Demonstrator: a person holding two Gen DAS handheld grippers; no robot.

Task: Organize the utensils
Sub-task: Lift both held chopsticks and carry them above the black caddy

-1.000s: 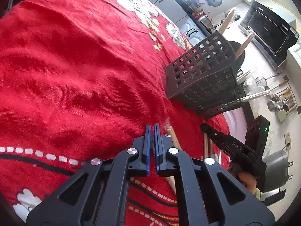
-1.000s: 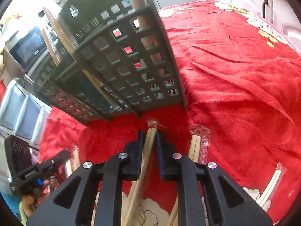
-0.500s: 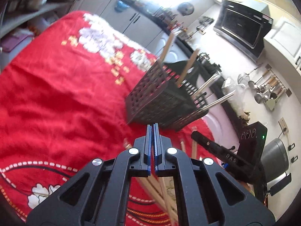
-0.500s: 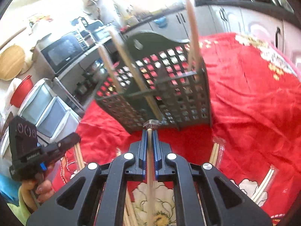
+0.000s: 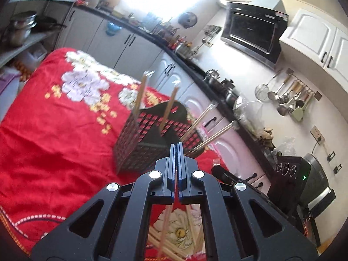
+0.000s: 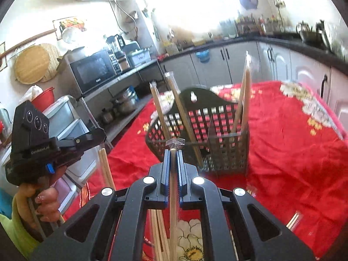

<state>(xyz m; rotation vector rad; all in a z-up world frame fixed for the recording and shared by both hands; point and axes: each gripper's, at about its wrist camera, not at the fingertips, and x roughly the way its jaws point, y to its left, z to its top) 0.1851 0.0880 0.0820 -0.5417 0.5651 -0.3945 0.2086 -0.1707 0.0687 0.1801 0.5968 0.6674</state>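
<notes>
Kitchen table under a red flowered cloth (image 6: 293, 152), both grippers now lifted above it toward the black lattice basket (image 6: 221, 152).

Since a moment ago, when both grippers were working low at the cloth, the right gripper (image 6: 173, 152) has closed and is now clamping one wrapped chopstick pair (image 6: 173, 195), carrying it just in front of the basket. The left gripper (image 5: 178, 150) is pinched together, a thin stick (image 5: 166, 219) seemingly hanging below it, also facing the basket. Insertion looks like the next step. Several wrapped pairs (image 6: 187, 117) are already standing tilted inside the basket; loose chopsticks (image 6: 158, 228) are lying on the cloth nearer than it.
</notes>
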